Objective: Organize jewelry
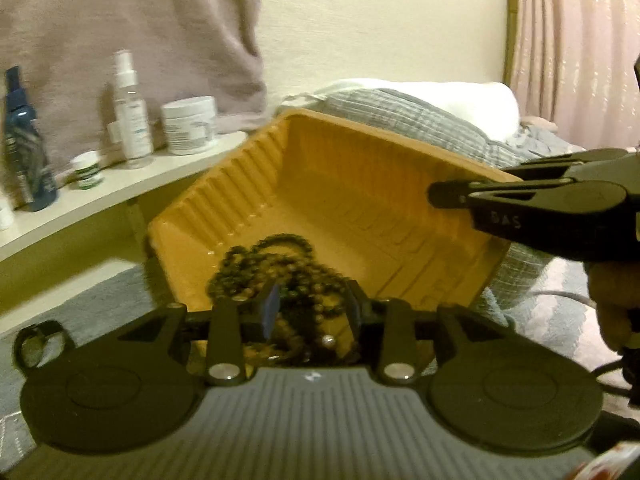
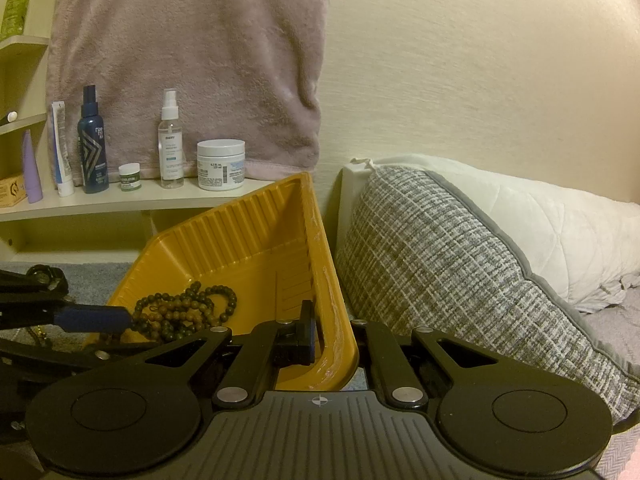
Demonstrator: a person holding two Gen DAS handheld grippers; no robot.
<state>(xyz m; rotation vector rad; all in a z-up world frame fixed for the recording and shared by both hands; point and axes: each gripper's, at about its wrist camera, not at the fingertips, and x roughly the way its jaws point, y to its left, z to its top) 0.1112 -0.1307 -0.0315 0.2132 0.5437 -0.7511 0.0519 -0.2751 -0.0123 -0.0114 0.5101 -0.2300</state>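
Meanwhile, the right gripper (image 2: 320, 340) clenched the rim of the tilted yellow tray (image 2: 248, 232), while the left gripper (image 1: 310, 306) stood released around the beaded necklace (image 1: 276, 268) lying inside it.

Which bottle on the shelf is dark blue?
The dark blue bottle, left of the small green jar. The other spray bottle is clear with a white top.
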